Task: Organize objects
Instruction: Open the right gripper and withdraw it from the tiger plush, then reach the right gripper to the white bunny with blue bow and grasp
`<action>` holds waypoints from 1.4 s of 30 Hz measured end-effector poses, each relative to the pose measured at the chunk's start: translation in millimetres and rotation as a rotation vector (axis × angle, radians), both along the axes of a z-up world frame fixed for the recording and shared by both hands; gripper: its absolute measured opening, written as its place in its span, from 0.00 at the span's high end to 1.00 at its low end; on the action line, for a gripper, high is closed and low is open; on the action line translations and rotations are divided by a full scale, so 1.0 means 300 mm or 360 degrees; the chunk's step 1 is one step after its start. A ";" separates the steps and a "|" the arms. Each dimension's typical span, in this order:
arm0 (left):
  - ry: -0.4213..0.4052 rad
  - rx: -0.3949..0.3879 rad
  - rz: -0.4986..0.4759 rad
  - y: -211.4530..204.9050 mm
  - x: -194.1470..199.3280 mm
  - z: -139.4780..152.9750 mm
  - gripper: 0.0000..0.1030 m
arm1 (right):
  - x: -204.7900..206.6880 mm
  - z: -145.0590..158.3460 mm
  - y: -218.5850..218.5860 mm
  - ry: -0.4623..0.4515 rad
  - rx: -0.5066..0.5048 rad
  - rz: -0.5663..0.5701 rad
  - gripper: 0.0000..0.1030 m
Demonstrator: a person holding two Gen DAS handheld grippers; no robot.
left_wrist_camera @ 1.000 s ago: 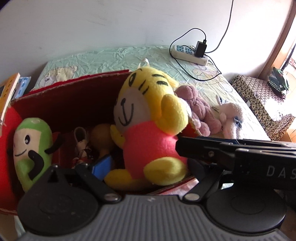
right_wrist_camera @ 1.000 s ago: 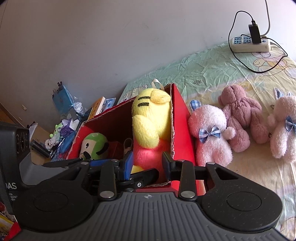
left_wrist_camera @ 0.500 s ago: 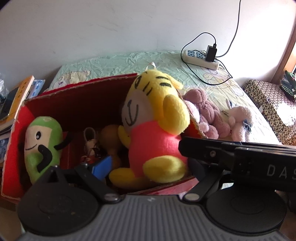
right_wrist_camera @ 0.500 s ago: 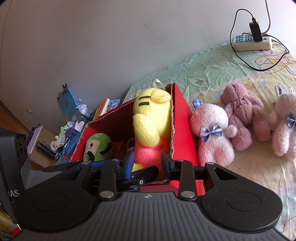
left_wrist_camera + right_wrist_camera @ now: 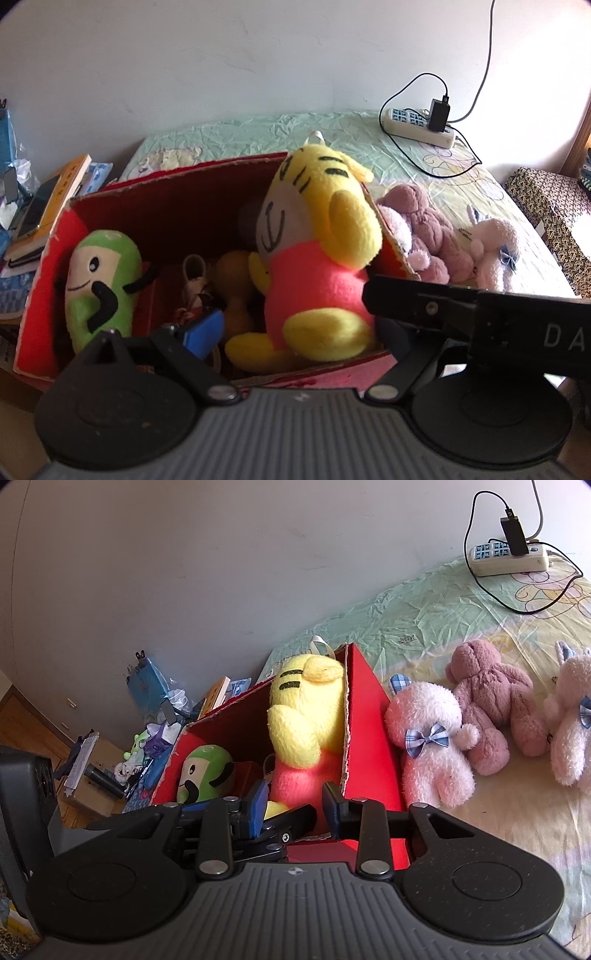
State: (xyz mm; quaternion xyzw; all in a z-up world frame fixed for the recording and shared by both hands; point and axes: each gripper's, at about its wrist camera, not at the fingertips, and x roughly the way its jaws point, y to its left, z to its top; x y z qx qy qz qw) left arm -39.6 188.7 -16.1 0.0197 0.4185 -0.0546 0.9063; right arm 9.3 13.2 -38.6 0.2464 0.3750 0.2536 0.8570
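Note:
A red cardboard box [image 5: 173,199] [image 5: 373,738] stands on the bed. Inside sit a yellow tiger plush in a pink shirt [image 5: 317,258] [image 5: 306,720], a green plush [image 5: 99,280] [image 5: 207,771] and small toys [image 5: 207,291]. On the bed beside the box lie a pink plush with a blue bow [image 5: 428,742], a mauve bear [image 5: 487,698] [image 5: 424,229] and a pale pink bunny [image 5: 572,716] [image 5: 495,251]. My left gripper [image 5: 291,317] is open and empty at the box's near edge. My right gripper [image 5: 293,805] is open and empty just behind the box's near wall.
A white power strip [image 5: 417,127] [image 5: 509,557] with a black charger and cables lies at the bed's far end by the wall. Books and clutter [image 5: 44,206] [image 5: 155,720] are stacked left of the box. A patterned stool [image 5: 554,206] stands right of the bed.
Both grippers have drawn back and up slightly from the box. The tiger plush stays sitting in the box. Neither gripper has taken hold of anything.

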 end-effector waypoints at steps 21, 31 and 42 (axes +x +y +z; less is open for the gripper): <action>-0.0216 0.0044 0.0085 -0.154 -0.112 0.161 0.15 | 0.008 -0.025 -0.319 0.0034 0.0076 0.0002 0.62; -0.0107 -0.0055 -0.0177 -0.434 -0.034 0.084 0.15 | -0.001 -0.078 -0.589 0.0157 0.0096 -0.0210 0.61; -0.0058 -0.0007 -0.0415 -0.681 0.064 -0.044 0.15 | 0.010 -0.165 -0.807 0.0308 0.0099 -0.0385 0.61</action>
